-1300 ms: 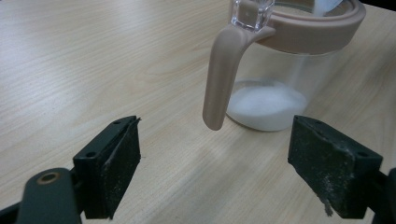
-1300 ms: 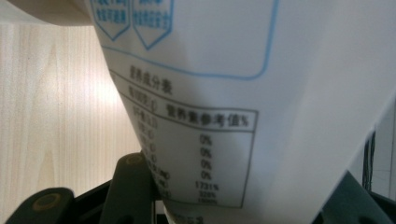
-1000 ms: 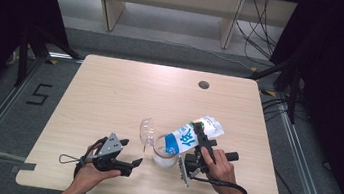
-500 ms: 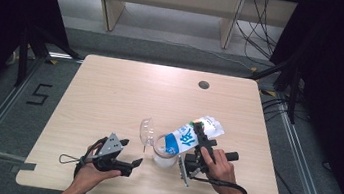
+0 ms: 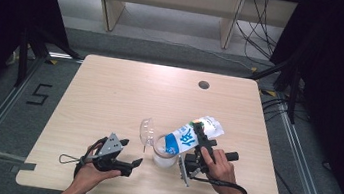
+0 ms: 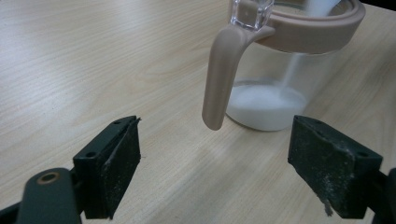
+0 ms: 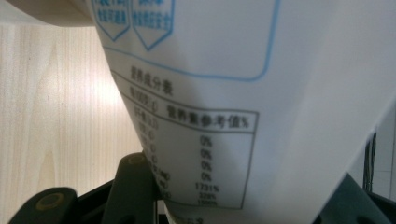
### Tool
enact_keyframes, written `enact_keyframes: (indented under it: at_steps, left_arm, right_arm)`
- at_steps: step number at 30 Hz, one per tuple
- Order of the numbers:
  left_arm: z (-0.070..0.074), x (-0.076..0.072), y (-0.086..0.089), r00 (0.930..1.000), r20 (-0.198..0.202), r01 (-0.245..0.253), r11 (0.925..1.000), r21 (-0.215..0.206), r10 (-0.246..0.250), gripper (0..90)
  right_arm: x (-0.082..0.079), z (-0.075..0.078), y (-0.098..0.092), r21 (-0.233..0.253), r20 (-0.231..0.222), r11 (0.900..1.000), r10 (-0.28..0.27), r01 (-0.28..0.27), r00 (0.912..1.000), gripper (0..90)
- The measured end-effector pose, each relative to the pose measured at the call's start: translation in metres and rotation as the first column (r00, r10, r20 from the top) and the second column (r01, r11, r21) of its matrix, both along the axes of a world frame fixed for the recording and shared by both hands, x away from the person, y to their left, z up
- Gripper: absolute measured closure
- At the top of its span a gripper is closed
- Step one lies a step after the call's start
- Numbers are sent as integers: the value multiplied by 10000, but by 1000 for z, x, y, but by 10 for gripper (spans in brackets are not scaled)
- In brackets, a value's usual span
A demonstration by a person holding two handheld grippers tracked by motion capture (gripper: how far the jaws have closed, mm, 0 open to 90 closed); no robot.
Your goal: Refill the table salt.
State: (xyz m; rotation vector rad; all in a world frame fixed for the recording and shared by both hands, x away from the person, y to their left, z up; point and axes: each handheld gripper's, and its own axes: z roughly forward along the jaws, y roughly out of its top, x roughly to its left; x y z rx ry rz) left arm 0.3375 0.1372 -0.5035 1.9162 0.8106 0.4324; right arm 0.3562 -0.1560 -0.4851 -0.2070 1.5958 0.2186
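I have the wooden table [image 5: 109, 99] under me, pale and bare but for a small dark round hole [image 5: 204, 85] near its far edge and my work close to the near edge.

In my right hand, the right gripper [image 5: 198, 137] clamps a white bag with blue print [image 5: 190, 135], its jaws closed on the bag's sides. The bag is tipped down to the left, its low end over the mouth of the jar [image 5: 164, 155], its upper end crumpled beyond the gripper. In the right gripper view the bag's white face [image 7: 261, 107] crowds the lens, a printed table of figures readable in part, with the black jaws pinching it from below.

The jar stands just left of my right hand, clear-walled with a tan rim [image 6: 322, 32]. Its clear lid [image 5: 146, 130] is swung up and stands open on the jar's left side. In the left gripper view a tan handle [image 6: 223, 74] hangs from the rim down the jar's side, and a layer of white powder [image 6: 264, 105] lies in the bottom. A faint white streak inside the glass may be powder falling, but I can't be sure through the wall.

My left gripper [image 5: 130, 153] rests low at the table, apart from the jar on its left, jaws spread wide and holding nothing, pointed at the jar.
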Motion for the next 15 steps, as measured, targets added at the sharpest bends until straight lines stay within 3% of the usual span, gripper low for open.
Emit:
enact_keyframes:
  at_steps: [15]
  left_arm:
    - [0,0,0,10000,2,15,10000,19,-15,165]
  right_arm:
    - [0,1,0,5,-84,10000,-66,66,9999,568]
